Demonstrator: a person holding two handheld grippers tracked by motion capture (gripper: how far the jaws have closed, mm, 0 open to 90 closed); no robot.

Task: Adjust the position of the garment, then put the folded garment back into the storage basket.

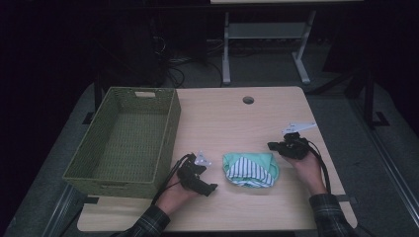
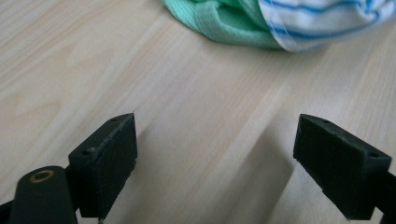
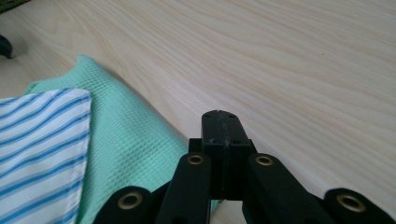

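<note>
We see 2 forearms in plaid sleeves entering from the table's near edge. The left hand (image 1: 174, 190) lies low on the tabletop, its left gripper (image 1: 207, 188) pointing toward the cloths; in the left gripper view its jaws stand wide apart with nothing but bare wood between them. The right hand (image 1: 306, 165) sits right of the cloths, its right gripper (image 1: 272, 146) aimed left at them; the right gripper view shows its jaws pressed fully together, holding nothing, just above the green cloth's edge.

The folded green cloth (image 1: 249, 160) lies near the front middle of the table (image 1: 232, 121), with a striped cloth (image 1: 251, 170) on top of it. Both cloths sit between the 2 grippers, touching neither.

The table is pale wood with a round hole (image 1: 248, 100) near its far edge. A green woven basket (image 1: 126, 140) stands on its left side. The room behind is dark; a second table's grey frame (image 1: 267, 37) stands on the floor.

The gripper views show the waffle weave of the green cloth (image 3: 135, 140) and the blue stripes on white (image 3: 42, 149); the high view gives the basket and layout.
</note>
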